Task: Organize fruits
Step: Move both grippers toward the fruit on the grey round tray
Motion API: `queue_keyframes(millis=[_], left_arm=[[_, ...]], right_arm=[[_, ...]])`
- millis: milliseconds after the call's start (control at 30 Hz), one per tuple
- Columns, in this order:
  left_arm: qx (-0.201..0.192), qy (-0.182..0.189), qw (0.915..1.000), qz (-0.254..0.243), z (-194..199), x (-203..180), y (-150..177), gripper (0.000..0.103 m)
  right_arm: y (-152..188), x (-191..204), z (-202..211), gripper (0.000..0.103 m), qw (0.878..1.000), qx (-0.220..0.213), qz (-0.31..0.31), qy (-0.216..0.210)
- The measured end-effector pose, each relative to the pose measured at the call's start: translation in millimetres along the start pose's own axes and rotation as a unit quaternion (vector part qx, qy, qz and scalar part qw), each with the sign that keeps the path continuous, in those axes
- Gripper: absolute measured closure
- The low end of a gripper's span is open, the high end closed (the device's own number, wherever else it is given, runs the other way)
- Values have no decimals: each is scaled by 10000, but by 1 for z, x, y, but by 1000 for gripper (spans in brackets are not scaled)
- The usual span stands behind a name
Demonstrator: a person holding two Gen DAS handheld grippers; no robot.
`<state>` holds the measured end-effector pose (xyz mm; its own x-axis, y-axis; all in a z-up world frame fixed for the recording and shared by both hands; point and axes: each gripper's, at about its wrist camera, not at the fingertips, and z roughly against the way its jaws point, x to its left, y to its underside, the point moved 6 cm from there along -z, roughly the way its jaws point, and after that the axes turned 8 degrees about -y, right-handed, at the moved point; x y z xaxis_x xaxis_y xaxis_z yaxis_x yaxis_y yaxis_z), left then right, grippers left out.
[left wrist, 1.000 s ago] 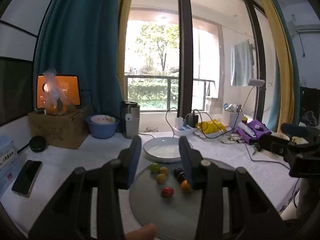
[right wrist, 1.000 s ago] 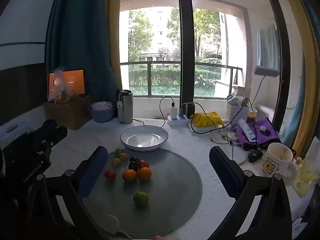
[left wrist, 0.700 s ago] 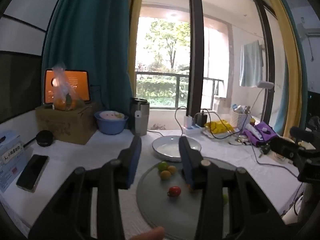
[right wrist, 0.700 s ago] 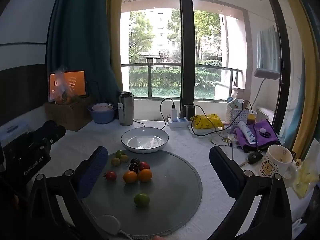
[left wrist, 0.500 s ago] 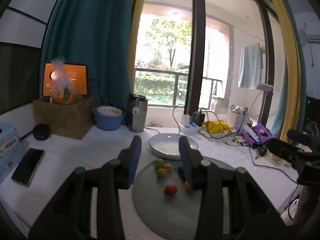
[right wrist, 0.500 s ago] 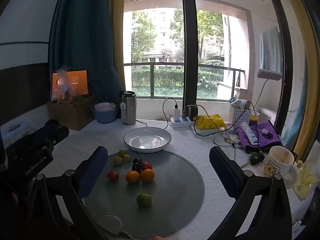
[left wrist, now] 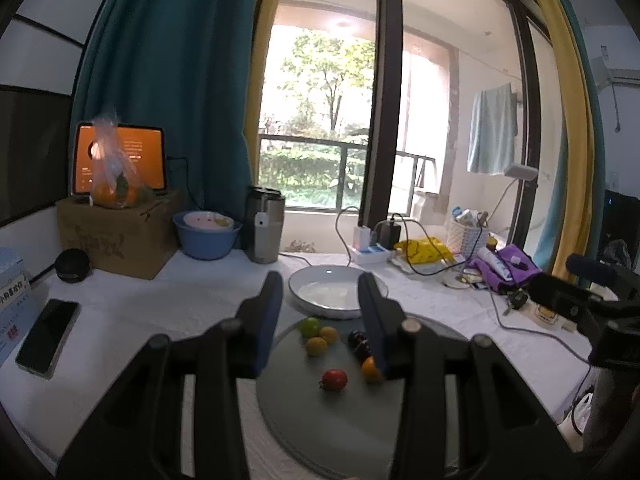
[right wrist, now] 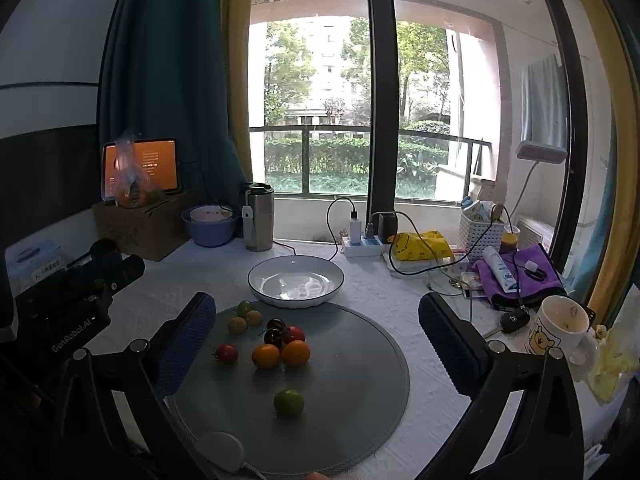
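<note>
The fruits lie on a round grey mat (right wrist: 360,380) at the near edge of the tabletop (right wrist: 192,276): a green one (right wrist: 288,401) alone toward the near side, two orange ones (right wrist: 280,354) touching each other mid-mat, a red tomato (right wrist: 226,353) to their left, dark cherries (right wrist: 275,330) and another red fruit (right wrist: 295,334) just behind, and a green and two yellow ones (right wrist: 245,316) near the mat's far rim. Since a second ago, the left view has swung slightly, so the fruits sit a little differently between its fingers; nothing on the mat has moved. The white bowl (right wrist: 296,282) just beyond the mat holds nothing, only a glare. Toward the far left corner a blue bowl (right wrist: 210,228) carries a smaller pale dish, contents hard to make out. The left tool (left wrist: 322,314) is narrowly parted and holds nothing, above the mat. The right tool (right wrist: 316,354) gapes wide, also unladen. A mug (right wrist: 560,330) stands at the right edge.
</note>
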<state>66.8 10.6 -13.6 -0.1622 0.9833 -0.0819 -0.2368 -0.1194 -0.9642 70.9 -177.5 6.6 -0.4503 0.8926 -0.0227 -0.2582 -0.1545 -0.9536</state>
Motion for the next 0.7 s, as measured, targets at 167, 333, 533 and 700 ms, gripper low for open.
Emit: queue_keyframes(millis=[167, 333, 533, 700], left_arm=[[32, 55, 10000, 14, 0, 0, 0, 63], [16, 14, 10000, 5, 1, 1, 0, 63], [-395, -158, 9991, -38, 17, 3, -8, 97], [-58, 36, 9999, -134, 6, -1, -7, 88]], right_arm=[[-1, 1, 0, 0, 10000, 8, -1, -9], [-1, 2, -1, 0, 10000, 11, -7, -5], [-1, 2, -1, 0, 10000, 9, -15, -8], [-2, 4, 0, 0, 10000, -2, -9, -34]])
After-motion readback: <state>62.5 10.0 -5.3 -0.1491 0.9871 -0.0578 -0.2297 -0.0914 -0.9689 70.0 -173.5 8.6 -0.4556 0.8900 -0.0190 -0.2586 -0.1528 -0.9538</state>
